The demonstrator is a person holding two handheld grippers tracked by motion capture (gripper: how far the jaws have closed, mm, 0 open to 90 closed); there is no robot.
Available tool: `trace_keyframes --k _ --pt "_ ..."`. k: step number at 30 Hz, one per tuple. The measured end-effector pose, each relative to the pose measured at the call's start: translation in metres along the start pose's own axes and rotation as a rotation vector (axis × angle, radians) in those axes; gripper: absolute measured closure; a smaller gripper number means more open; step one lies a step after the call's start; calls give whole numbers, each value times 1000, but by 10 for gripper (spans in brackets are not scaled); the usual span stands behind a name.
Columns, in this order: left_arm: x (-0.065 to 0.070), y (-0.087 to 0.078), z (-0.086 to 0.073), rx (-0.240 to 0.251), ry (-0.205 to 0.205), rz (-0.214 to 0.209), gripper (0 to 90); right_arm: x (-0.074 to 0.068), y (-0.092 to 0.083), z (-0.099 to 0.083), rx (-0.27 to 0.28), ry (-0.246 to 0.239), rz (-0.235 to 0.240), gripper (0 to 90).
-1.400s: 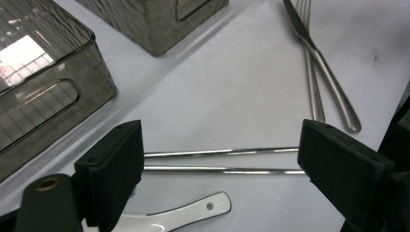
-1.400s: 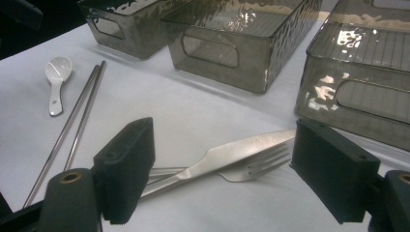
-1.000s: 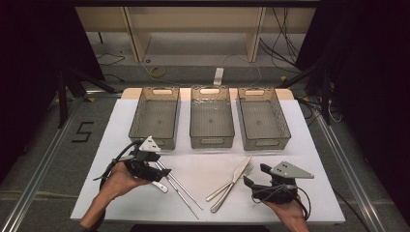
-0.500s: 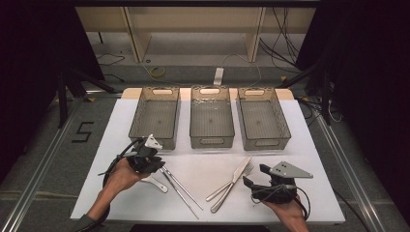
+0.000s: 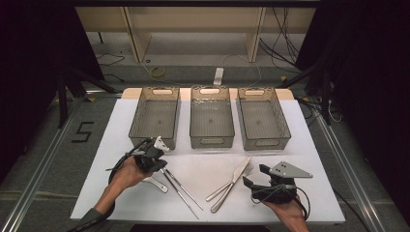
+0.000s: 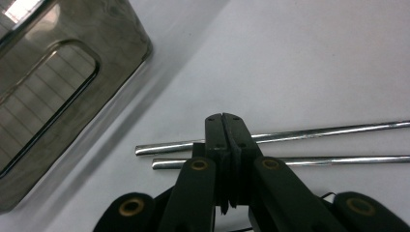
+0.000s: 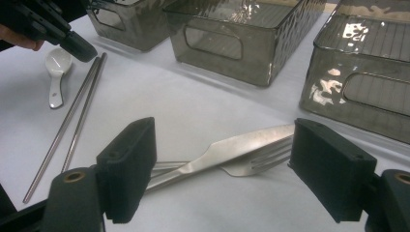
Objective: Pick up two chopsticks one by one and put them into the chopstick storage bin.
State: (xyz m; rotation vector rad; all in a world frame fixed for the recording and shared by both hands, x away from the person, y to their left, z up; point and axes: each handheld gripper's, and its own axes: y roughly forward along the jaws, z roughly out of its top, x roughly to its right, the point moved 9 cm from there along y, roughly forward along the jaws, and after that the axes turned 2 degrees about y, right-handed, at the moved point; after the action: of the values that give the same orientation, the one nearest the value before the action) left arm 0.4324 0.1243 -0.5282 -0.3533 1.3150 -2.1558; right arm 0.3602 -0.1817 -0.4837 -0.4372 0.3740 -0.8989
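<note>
1. The left gripper [image 5: 162, 166] sits at the near left of the white desk [image 5: 309, 145], just in front of the left bin [image 5: 155, 117]. Its jaws have just been closing and now stand pressed together, tip to tip.
2. In the left gripper view, the shut tips lie over the ends of two metal chopsticks [image 6: 329, 145]. Whether a chopstick is pinched between them cannot be told; both rods appear to lie flat on the desk behind and beneath the tips.
3. The chopsticks [image 5: 181, 186] lie side by side, nearly parallel, running from the left gripper toward the near edge of the desk.
4. A white spoon [image 5: 157, 183] lies just left of the chopsticks, close to the left hand [image 5: 126, 175].
5. Three grey see-through bins stand in a row at the far side of the desk: left, middle [image 5: 212, 117] and right [image 5: 262, 117]. They are close together.
6. A knife [image 5: 232, 186] and a fork [image 5: 231, 182] lie crossed at the centre right, the knife resting over the fork.
7. The right gripper [image 5: 254, 176] rests at the near right, held in the right hand [image 5: 285, 210]. Its jaws stand wide apart and hold nothing; in the right gripper view the knife [image 7: 227, 152] and fork [image 7: 251, 162] lie on the desk beyond the gap, apart from the pads.
</note>
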Motion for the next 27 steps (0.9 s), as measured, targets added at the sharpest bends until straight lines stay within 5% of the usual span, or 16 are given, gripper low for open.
trace_keyframes --k 9,27 --pt "-1 11 -6 -69 41 -4 890 0 0 -1 -5 -1 3 255" --pt "-2 13 -21 -162 35 -8 889 0 0 0 -3 -1 6 256"
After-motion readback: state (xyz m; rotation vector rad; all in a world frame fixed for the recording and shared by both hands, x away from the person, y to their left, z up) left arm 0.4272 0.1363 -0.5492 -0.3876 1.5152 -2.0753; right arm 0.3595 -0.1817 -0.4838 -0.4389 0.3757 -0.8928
